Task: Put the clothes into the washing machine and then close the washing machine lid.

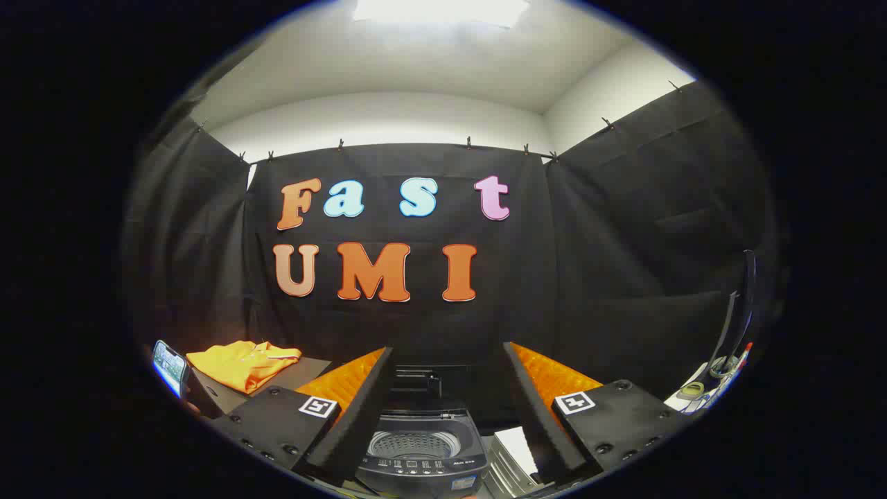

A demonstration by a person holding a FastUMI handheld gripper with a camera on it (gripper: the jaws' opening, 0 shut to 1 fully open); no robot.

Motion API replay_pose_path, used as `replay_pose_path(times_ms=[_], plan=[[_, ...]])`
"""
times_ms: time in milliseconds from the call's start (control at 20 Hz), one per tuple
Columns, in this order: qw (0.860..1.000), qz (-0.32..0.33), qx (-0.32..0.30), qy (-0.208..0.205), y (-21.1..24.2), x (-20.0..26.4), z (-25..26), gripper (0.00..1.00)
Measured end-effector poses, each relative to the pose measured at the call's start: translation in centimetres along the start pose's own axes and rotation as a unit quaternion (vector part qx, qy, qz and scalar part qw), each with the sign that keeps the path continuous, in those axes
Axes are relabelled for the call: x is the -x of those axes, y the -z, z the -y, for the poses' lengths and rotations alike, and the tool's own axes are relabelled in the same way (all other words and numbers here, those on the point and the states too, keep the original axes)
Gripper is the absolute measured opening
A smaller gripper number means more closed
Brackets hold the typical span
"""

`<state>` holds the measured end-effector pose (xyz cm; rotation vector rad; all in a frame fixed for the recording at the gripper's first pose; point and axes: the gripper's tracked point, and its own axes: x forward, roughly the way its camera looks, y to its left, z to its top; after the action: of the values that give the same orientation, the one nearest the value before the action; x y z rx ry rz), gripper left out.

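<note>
**Li:** Gripper (pixel 447 360) first, please. How are its fingers?

**Ana:** They are spread wide apart. Nothing is between them and they touch nothing. Each finger has a ribbed inner pad (pixel 547 378), and on the body behind each finger there is a small square marker (pixel 318 406).

**Li:** What is nearest to the fingers?

**Ana:** The washing machine (pixel 423 454). It is low, between the two fingers and a little ahead of them. Its lid (pixel 414 380) is open and stands up at the back. I can see down into the drum (pixel 414 443), which has small holes in its wall. I see no cloth in the part of the drum that shows. A control panel (pixel 420 466) runs along the front edge.

**Li:** And the clothes?

**Ana:** An orange garment (pixel 242 362) lies folded on a low dark surface (pixel 305 369), to the left of the left finger and well apart from the machine. A phone (pixel 169 366) stands tilted just beside it, further left.

**Li:** Anything on the other side?

**Ana:** Just right of the machine there is something white and flat (pixel 516 447); I cannot tell what it is. Far to the right I see some small things and cables (pixel 714 378), too small to name.

**Li:** And behind?

**Ana:** The black cloth wall (pixel 610 277) of the booth, then a white ceiling (pixel 429 62) with a bright light (pixel 440 10).
</note>
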<state>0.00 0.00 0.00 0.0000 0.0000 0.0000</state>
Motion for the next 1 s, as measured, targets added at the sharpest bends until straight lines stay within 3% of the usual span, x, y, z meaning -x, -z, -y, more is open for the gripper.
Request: replay_pose_path(times_ms=[1000], plan=[[1.000,0.003,-0.010,0.017,-0.4,0.6,-1.4,0.98]])
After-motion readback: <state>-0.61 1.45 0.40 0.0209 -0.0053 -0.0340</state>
